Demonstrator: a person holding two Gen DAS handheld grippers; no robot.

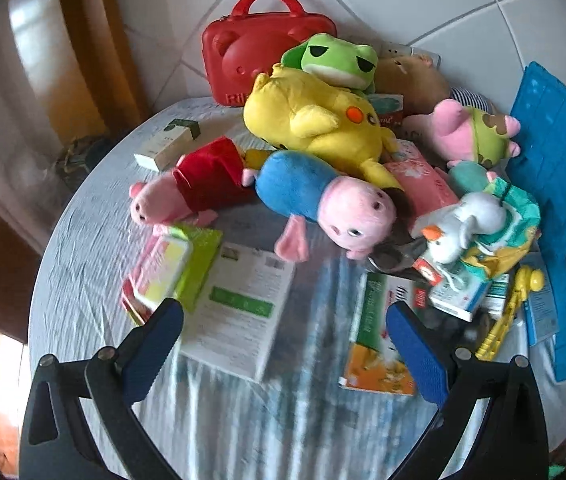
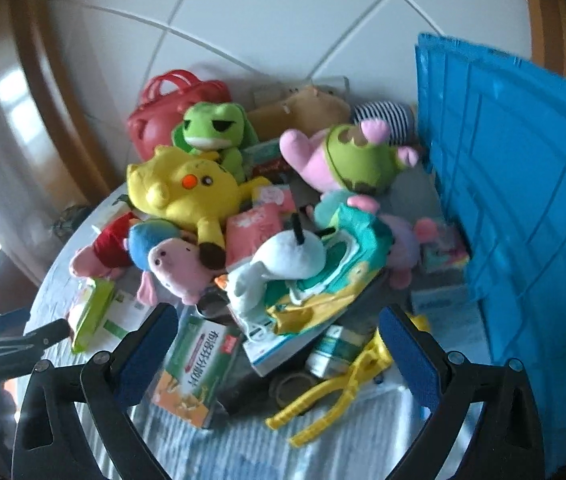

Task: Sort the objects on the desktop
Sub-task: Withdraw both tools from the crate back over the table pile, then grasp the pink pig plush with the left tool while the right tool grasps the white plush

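The left gripper is held wide open above the cloth-covered table, and nothing is held between its blue pads. The right gripper is likewise spread wide and holds nothing.

The objects to be sorted are heaped on the table against the tiled wall. In both views the yellow plush, the green frog plush, the red case and the blue-bodied pig plush are shown. The frog plush lies on top of the yellow plush, with the red case behind them at the wall.

In the left wrist view only, a white printed box is shown in full, lying flat just ahead of the left gripper. A red-dressed pig plush is seen whole there, and a small white and green carton lies behind it. The blue crate is cut off at the right edge.

In the right wrist view only, the wall of the blue crate is seen large and upright at the right of the heap. Yellow plastic tongs lie between the fingers of the right gripper, with a green and orange box just beside them. A white goose plush rests on a teal packet. The tip of the left gripper is seen at the left edge.
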